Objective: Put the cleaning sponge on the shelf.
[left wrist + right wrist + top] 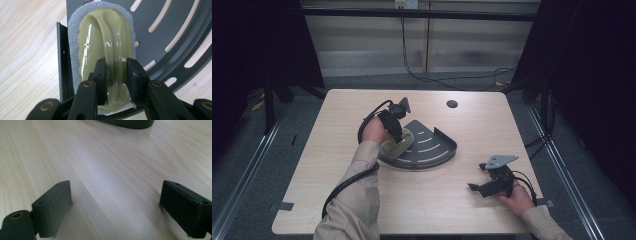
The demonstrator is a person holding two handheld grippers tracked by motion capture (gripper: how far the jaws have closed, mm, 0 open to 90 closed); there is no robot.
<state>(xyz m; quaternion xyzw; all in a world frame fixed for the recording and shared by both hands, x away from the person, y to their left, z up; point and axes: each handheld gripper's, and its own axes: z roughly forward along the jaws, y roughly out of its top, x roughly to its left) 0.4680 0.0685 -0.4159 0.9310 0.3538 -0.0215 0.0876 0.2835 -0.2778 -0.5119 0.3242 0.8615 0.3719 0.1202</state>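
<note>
On the pale wooden surface [337, 165], near its middle, a dark grey quarter-round rack [432, 147] with slotted openings is lying flat, its curved rim facing the person's right. Resting in the rack's left corner is a scrubbing sponge [398, 143]: a grey foam pad topped by a glossy, yellowish-green plastic grip with a raised ridge running along its length.

From above, the left claw [399, 131] is pointing down onto the sponge, with the person's left hand [374, 131] wrapped around the tool and a thick black cable trailing back along the beige sleeve. In the left gripper view the left claw [117, 72] is pinching the ridge of the sponge [105, 40], one black pad pressing on each side of it, while the foam edge is sitting against the rack's straight upright wall [62, 62]. The slotted floor of the rack is stretching away to the right of that view.

Well apart from the rack, toward the near right corner of the surface, the right claw [475, 186] is lying low in the person's right hand [517, 197], pointing left, with its grey three-cornered plate on top. In the right gripper view the right claw [115, 205] is standing spread wide, with bare wood grain between the pads, and the rack's dark rim [127, 123] is showing at the top edge.
</note>
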